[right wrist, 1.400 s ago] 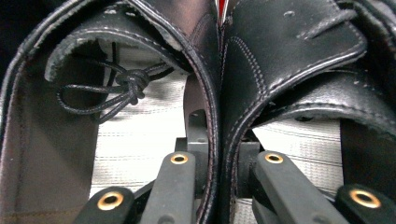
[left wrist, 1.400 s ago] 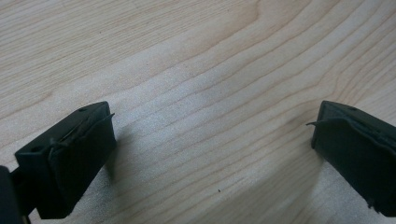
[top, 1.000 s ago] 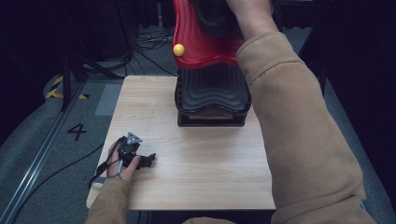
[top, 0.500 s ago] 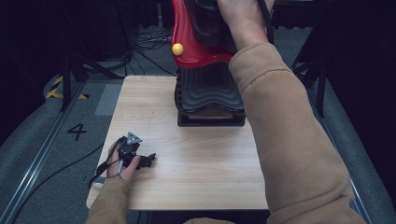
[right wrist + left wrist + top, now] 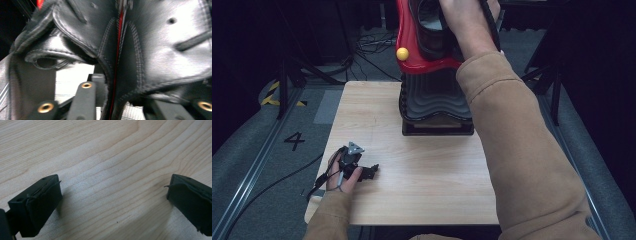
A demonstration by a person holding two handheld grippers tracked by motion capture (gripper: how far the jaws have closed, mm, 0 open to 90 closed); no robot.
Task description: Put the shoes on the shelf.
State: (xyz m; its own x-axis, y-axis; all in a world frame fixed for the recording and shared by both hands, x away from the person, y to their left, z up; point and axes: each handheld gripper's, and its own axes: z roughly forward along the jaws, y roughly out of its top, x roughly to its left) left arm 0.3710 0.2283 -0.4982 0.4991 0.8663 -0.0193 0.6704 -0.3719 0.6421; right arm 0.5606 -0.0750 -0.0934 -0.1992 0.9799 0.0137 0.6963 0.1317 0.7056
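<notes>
A tall red and black thing (image 5: 432,55) stands at the far edge of the pale wooden counter (image 5: 422,185). Its bottom part is black and ribbed, its top is shiny red plastic with a small yellow ball (image 5: 402,53) on the side. In the right gripper view, soft black leather (image 5: 150,45) with stitched seams sits between the right gripper's (image 5: 120,100) fingers, which have just been opening. The left gripper (image 5: 362,170) rests near the counter's front left corner, fingers (image 5: 42,205) spread over bare, smooth wood, with lots of free room around.
</notes>
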